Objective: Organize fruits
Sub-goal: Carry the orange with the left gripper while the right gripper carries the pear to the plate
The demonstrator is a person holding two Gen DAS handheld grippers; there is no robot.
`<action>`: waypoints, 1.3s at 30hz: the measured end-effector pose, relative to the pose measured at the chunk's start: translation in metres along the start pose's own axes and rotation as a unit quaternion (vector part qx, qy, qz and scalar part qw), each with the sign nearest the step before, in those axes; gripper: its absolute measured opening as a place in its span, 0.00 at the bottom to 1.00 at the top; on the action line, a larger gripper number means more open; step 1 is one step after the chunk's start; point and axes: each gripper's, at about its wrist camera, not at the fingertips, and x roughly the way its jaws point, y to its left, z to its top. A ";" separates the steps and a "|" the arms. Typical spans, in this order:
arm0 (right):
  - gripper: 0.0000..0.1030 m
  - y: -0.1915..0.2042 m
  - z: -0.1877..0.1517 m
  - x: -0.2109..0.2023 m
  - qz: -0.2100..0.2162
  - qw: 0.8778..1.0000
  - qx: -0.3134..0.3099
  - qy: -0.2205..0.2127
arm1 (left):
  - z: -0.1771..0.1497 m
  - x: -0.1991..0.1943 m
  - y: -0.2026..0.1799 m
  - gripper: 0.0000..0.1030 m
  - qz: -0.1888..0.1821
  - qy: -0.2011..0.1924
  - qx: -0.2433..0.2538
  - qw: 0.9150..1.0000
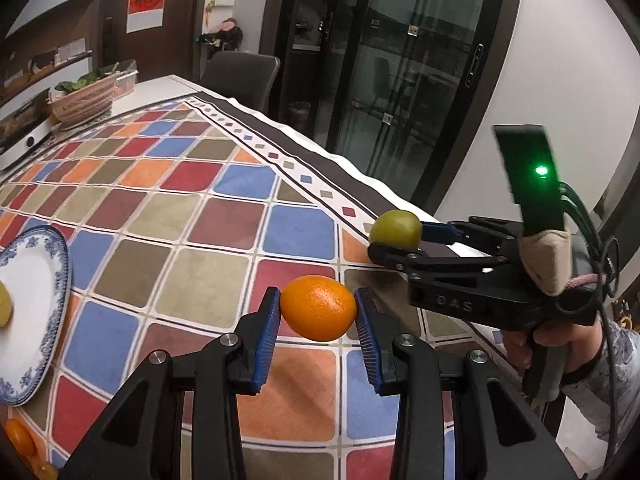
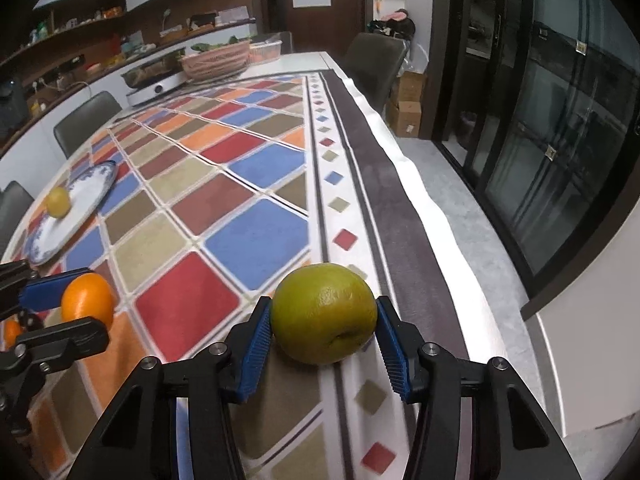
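My left gripper [image 1: 317, 309] is shut on an orange [image 1: 318, 307] and holds it above the chequered tablecloth; the orange also shows in the right wrist view [image 2: 89, 301]. My right gripper [image 2: 324, 316] is shut on a green citrus fruit [image 2: 325, 312], held near the table's right edge; it shows in the left wrist view [image 1: 395, 228] too. A blue-and-white plate [image 1: 44, 312] lies at the left with a yellow-green fruit [image 2: 58, 201] on it. The plate also shows in the right wrist view [image 2: 86, 196].
Small orange fruits [image 1: 20, 436] lie on the cloth near the plate's front. A basket of greens [image 2: 216, 60] and a cooker [image 2: 156, 84] stand at the table's far end. Chairs [image 2: 86, 120] line the left side. Glass doors are on the right.
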 end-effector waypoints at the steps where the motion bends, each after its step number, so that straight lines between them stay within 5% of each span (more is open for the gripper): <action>1: 0.50 0.002 0.000 -0.004 0.003 1.000 0.001 -0.003 | 0.000 -0.005 0.002 0.36 0.003 -0.004 -0.002 1.000; 20: 0.50 0.100 0.019 -0.087 0.081 0.993 -0.051 -0.075 | -0.026 -0.120 0.041 0.36 0.089 -0.081 -0.037 0.992; 39: 0.50 0.214 0.062 -0.088 0.147 0.980 -0.099 -0.088 | -0.039 -0.185 0.130 0.36 0.183 -0.111 -0.073 0.974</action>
